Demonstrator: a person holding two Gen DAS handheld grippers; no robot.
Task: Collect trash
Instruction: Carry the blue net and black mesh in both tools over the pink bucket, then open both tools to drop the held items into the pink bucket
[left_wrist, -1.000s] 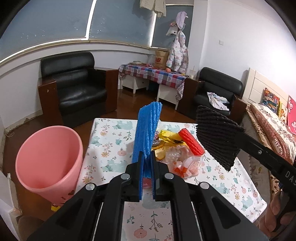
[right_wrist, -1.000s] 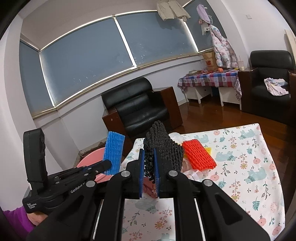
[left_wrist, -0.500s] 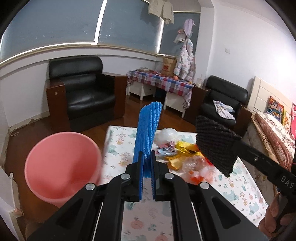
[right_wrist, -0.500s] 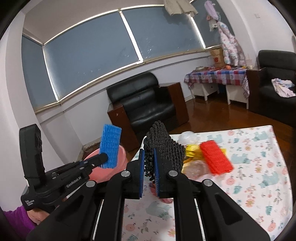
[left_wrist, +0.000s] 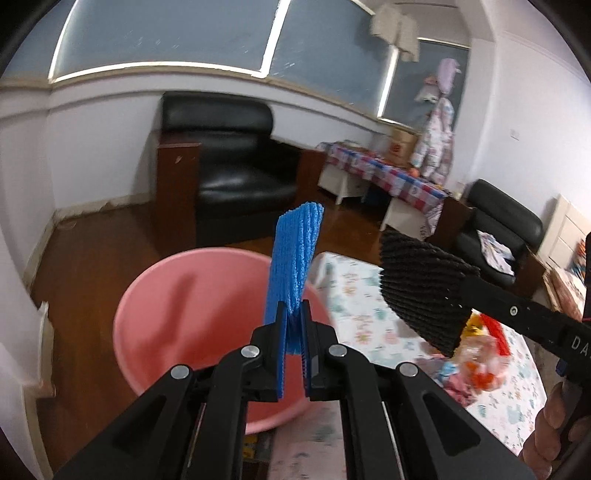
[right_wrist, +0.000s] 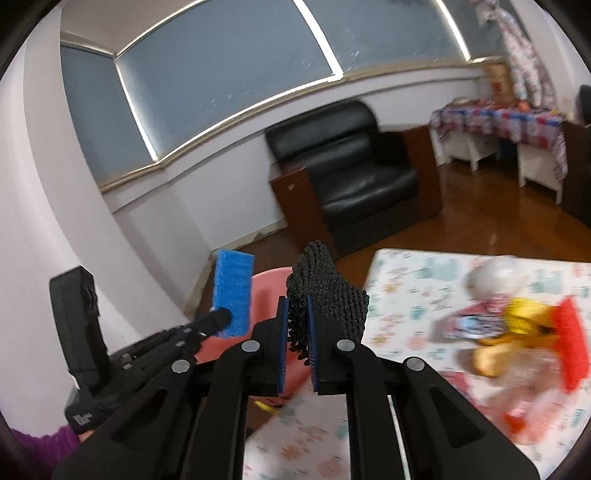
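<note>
Left gripper (left_wrist: 293, 325): jaws nearly closed, clamped on a blue foam net (left_wrist: 295, 258). The net stands upright out of the pads, its upper part free. Seen from the left wrist, it sits in front of the pink bin (left_wrist: 192, 317), which stands on the wooden floor just off the table's (left_wrist: 354, 310) near-left edge.

Right gripper (right_wrist: 297, 328): jaws nearly closed, clamped on a black foam net (right_wrist: 325, 295). The net bulges above and to the right of the pads; loose strands hang between them. From the left wrist this net shows as a dark fan beside the blue one, over the table's left edge.

Remaining trash (right_wrist: 517, 332): a blurred heap of red net, yellow wrapper and clear plastic, lying on the flowered cloth toward the table's right side.

Person: one hand (left_wrist: 554, 432) on the right gripper's handle; a purple sleeve (right_wrist: 40, 446) behind the left gripper.
</note>
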